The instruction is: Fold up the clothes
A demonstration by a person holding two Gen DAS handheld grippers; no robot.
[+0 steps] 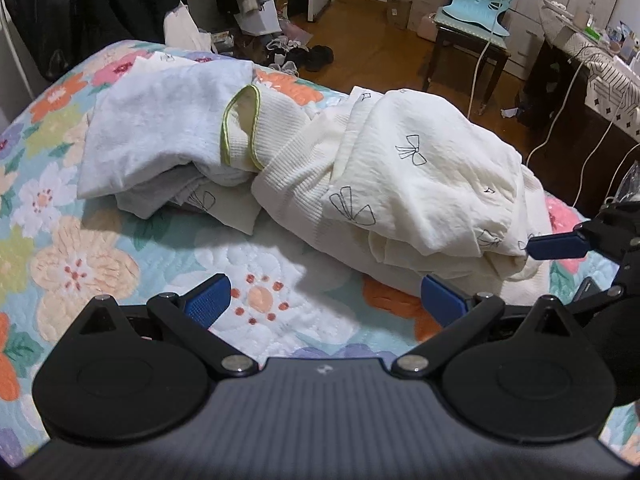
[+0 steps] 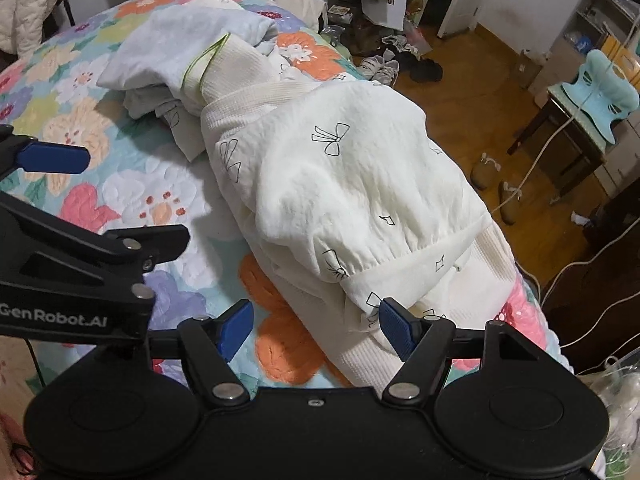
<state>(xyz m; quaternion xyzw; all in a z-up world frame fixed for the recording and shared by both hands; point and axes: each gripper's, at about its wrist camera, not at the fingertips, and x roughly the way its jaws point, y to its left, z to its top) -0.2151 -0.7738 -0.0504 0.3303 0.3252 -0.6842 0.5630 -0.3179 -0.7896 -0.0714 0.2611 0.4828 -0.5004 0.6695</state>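
Observation:
A heap of clothes lies on the floral quilt (image 1: 100,256). Nearest is a cream garment with black bow prints (image 1: 424,176), also in the right wrist view (image 2: 340,184). Behind it lie a ribbed cream piece with green trim (image 1: 256,128) and a pale blue-white garment (image 1: 156,120). My left gripper (image 1: 326,300) is open and empty over the quilt, just in front of the heap. My right gripper (image 2: 316,326) is open, its right finger (image 2: 396,326) at the bow garment's near edge. The left gripper also shows at the left of the right wrist view (image 2: 52,158).
The bed ends at the right, above a wooden floor (image 2: 472,80) strewn with shoes (image 2: 384,68) and slippers (image 2: 508,200). A chair with a light blue seat support (image 1: 476,8) stands beyond. A desk (image 1: 600,60) with hanging cables is at far right.

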